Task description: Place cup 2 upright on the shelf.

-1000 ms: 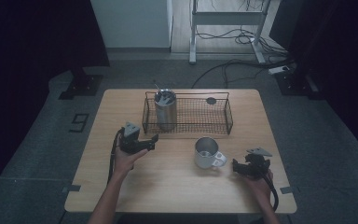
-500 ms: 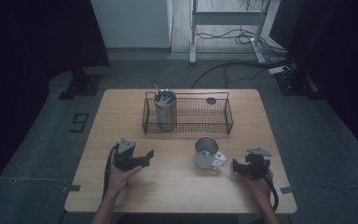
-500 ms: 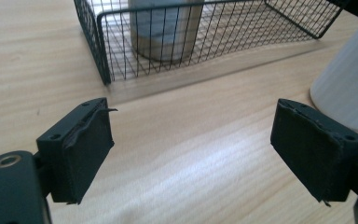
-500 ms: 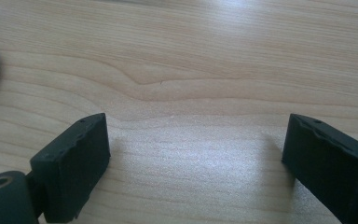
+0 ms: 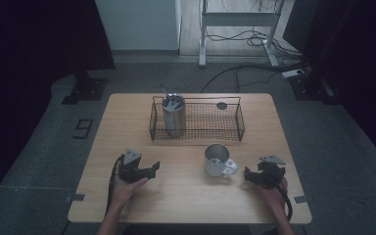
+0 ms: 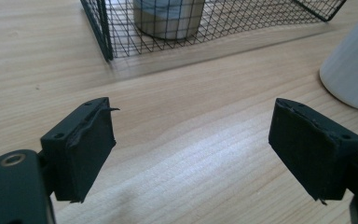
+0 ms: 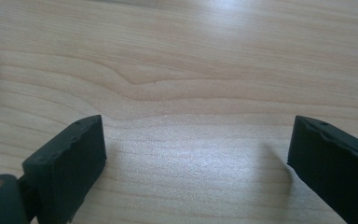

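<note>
Left gripper [image 5: 152, 169]: we have drawn it back toward us and lowered it to the table; its jaws have just been closing but are spread, with nothing between them.
Right gripper [image 5: 247, 175]: unmoved, low over the wood, jaws spread and empty.
Table [image 5: 186, 205]: bare wood under both grippers.
Basket [image 5: 235, 122]: ahead of the left gripper, well apart now.
Tumbler [image 5: 173, 117]: upright in the basket's left end, straight ahead of the left gripper; we judge it delivered.
Mug [image 5: 216, 160]: upright on the table between the two grippers, just beside the right one, handle toward it; we judge it the next thing to lift.
Disc [image 5: 222, 105]: beyond the basket, far from both grippers.
</note>
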{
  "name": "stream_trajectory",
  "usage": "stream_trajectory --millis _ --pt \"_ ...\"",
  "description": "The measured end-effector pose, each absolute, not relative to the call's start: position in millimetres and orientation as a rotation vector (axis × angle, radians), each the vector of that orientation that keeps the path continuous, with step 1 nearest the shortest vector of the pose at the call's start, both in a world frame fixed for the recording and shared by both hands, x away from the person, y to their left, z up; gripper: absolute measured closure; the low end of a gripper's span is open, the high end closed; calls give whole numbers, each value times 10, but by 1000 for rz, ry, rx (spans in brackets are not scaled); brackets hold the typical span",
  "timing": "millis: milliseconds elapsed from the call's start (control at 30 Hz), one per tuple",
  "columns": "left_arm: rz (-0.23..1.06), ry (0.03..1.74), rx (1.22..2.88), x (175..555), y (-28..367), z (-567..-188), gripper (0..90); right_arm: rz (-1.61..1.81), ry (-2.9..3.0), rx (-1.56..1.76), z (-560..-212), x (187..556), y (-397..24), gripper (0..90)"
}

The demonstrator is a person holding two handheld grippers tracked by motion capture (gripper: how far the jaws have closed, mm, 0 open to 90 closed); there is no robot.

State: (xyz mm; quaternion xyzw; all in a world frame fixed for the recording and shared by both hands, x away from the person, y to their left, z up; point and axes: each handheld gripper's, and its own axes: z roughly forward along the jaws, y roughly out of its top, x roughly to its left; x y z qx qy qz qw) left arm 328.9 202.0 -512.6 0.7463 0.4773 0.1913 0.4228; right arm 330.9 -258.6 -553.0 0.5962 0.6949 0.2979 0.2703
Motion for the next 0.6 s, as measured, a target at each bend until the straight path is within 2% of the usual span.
stream_trajectory --millis 600 --pt "417 1160 1919 3318 1878 -5235 144 1100 1765 1545 -5007 3046 -2561 48"
